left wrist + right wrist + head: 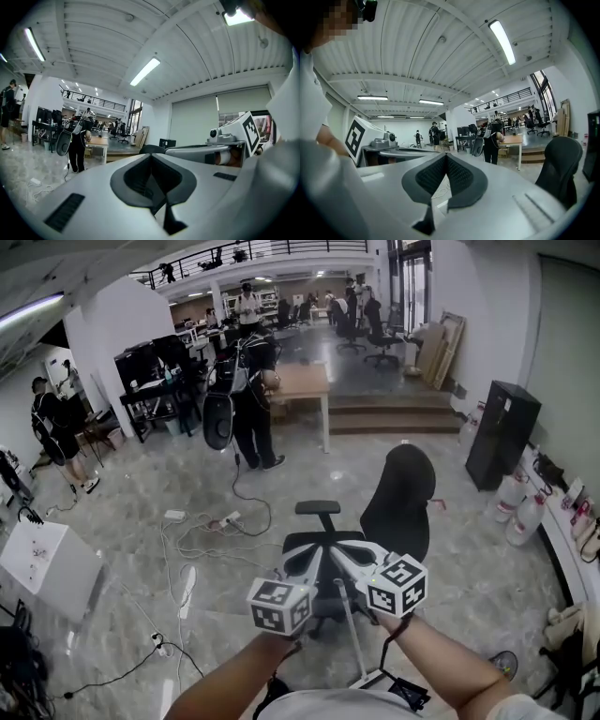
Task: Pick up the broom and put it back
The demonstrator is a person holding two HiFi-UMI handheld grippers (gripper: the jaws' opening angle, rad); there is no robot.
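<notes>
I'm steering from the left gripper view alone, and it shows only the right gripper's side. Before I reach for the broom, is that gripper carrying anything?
Observer: No. In its own view the right gripper has its jaws together, with nothing between them.
Operator: Is there any sign of the broom near us?
Observer: The head view shows a thin pale pole running down just below the right gripper, close to the person's body. It is not in those jaws. I cannot tell whether it is the broom.
</notes>
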